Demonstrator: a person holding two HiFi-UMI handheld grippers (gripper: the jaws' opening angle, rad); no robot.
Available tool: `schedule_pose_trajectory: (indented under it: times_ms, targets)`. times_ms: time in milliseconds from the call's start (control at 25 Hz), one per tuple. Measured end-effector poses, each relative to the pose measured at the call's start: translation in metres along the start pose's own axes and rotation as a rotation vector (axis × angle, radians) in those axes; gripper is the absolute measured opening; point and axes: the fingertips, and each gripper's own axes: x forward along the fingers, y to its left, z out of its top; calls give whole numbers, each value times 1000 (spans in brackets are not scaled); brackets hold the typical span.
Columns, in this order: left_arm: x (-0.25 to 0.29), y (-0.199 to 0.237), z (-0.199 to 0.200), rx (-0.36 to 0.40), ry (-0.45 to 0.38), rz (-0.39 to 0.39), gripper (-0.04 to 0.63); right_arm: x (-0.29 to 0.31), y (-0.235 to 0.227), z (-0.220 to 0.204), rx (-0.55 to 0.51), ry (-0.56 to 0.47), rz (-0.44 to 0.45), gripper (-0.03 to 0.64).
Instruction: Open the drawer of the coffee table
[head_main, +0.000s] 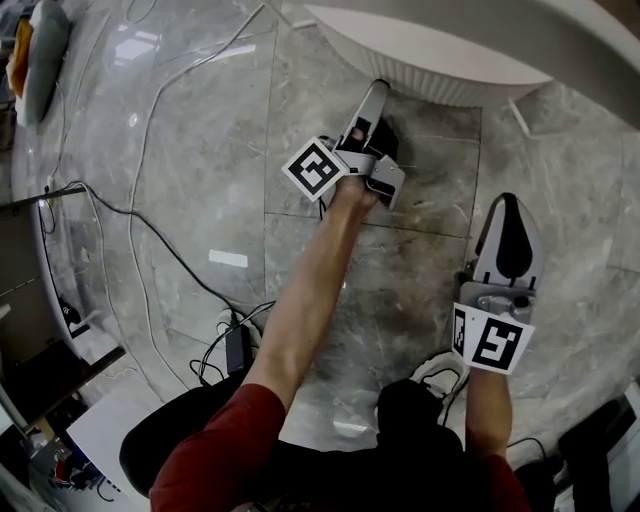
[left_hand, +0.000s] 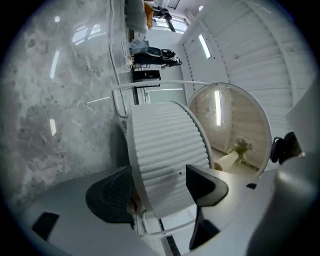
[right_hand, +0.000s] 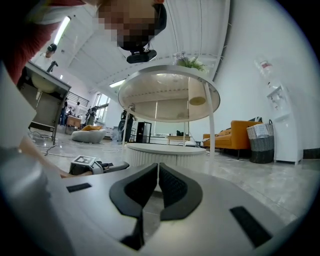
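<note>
The coffee table has a low round base with a ribbed white wall (head_main: 430, 62) under a round glass top (right_hand: 167, 95). My left gripper (head_main: 375, 112) reaches out to that ribbed wall, rolled onto its side. In the left gripper view its jaws (left_hand: 157, 189) stand wide open, with the ribbed wall (left_hand: 165, 150) running between the two black pads (left_hand: 112, 195); neither pad presses on it. I make out no drawer handle. My right gripper (head_main: 508, 238) hangs back over the floor, its pads (right_hand: 172, 187) shut together on nothing; the ribbed base (right_hand: 165, 152) lies ahead of it.
Cables (head_main: 150, 230) and a black power adapter (head_main: 238, 348) lie on the grey marble floor at the left. A shoe (head_main: 437, 375) shows by my right arm. An orange sofa (right_hand: 231, 136) and a woven basket (right_hand: 261, 136) stand far beyond the table.
</note>
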Motion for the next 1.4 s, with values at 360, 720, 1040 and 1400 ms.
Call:
schedule_pose_trajectory:
  times_ms: [360, 720, 1040, 1400]
  targets:
    - [18, -2, -8, -186, -41, -186, 334, -10, -8, -16, 1, 56, -2, 25]
    - [4, 0, -7, -236, -56, -200, 273, -12, -9, -19, -6, 73, 0, 25]
    - [-50, -13, -11, -238, -102, -180, 273, -17, -6, -14, -7, 56, 2, 25]
    - [-114, -26, -13, -225, -121, -139, 273, -24, 6, 0, -15, 24, 14, 25]
